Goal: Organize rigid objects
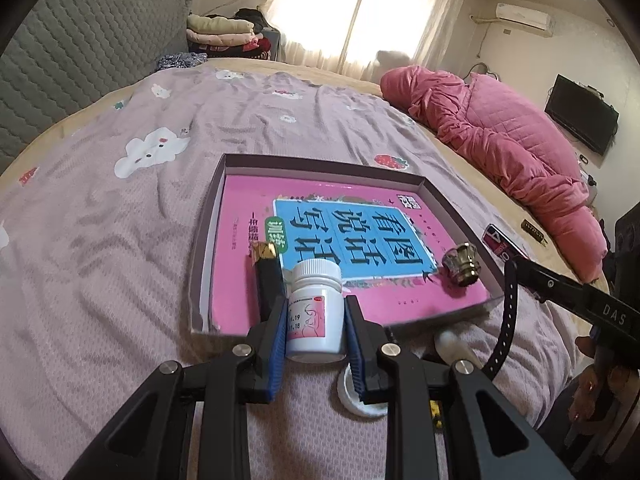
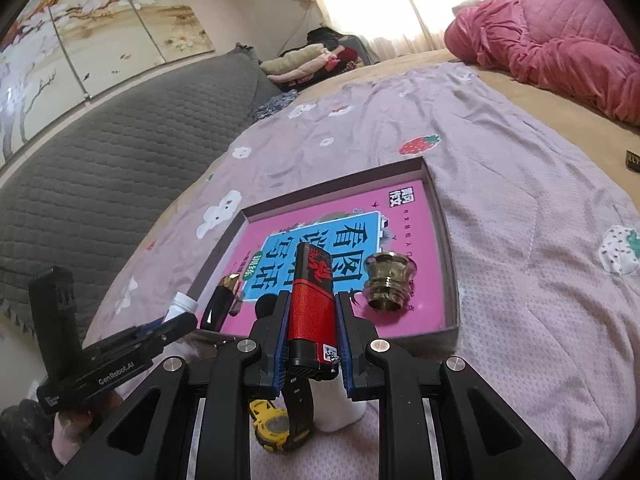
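A shallow box tray (image 1: pixel 208 216) lined with a pink book lies on the bed; it also shows in the right wrist view (image 2: pixel 450 248). In it are a black-and-gold tube (image 1: pixel 267 276) and a brass cup-shaped piece (image 1: pixel 462 266), both seen again in the right wrist view: the tube (image 2: pixel 222 300) and the brass piece (image 2: pixel 390 282). My left gripper (image 1: pixel 316 320) is shut on a white pill bottle (image 1: pixel 316 308) at the tray's near edge. My right gripper (image 2: pixel 312 312) is shut on a red and black lighter (image 2: pixel 312 300) over the tray's near edge.
A black watch strap (image 1: pixel 504 320) and a white lid (image 1: pixel 352 396) lie near the tray. A yellow watch (image 2: pixel 276 428) and a white object (image 2: pixel 336 404) lie under the right gripper. A pink quilt (image 1: pixel 500 128) is at the right, a grey headboard (image 2: pixel 120 152) at the left.
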Tool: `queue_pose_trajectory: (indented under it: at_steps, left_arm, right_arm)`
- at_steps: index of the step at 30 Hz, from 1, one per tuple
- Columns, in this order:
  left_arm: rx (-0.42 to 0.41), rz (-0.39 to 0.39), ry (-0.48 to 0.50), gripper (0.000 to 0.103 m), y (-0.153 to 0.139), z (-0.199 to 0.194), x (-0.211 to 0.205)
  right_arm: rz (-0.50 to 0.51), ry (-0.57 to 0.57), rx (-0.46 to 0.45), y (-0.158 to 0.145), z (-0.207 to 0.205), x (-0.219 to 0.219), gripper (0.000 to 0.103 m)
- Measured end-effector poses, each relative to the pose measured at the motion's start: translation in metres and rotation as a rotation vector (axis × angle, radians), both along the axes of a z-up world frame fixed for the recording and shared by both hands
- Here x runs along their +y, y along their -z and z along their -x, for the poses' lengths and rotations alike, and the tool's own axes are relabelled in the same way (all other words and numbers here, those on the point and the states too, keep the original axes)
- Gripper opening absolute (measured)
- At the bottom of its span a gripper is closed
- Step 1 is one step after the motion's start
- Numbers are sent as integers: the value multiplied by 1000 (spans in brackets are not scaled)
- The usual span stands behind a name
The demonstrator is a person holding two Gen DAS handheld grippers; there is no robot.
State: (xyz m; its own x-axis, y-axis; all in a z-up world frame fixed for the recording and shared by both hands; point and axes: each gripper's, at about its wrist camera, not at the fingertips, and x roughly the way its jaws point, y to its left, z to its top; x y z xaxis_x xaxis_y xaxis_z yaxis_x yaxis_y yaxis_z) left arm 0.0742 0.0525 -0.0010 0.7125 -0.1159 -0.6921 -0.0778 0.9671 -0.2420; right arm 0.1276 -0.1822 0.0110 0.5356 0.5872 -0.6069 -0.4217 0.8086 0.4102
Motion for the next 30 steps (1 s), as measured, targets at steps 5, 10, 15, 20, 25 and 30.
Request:
queue_pose_trajectory:
  at_steps: [5,10,15,20,25,30]
  left_arm:
    - [-15,-10,9,27,0,-13,-3]
    - [-23,-21,30,27,2,-24,-10]
    - [-19,-20,42,27,5,-31,-13]
    - [1,-12,38,27,10,-38,-11]
    - [15,-2,38,27,15,-44,-10]
    - [32,1,35,27,20,-50,-9]
  right_arm:
    - [10,1,-11,1,-11,4,22]
    - [19,-14,11,9,-21,12,22]
    - [33,-44,23,16,-27,24,22]
    - [49,-66,39,26,-36,36,22]
    - [72,-83,56,35,-42,46,22]
    - [83,-85,72,40,-47,50,22]
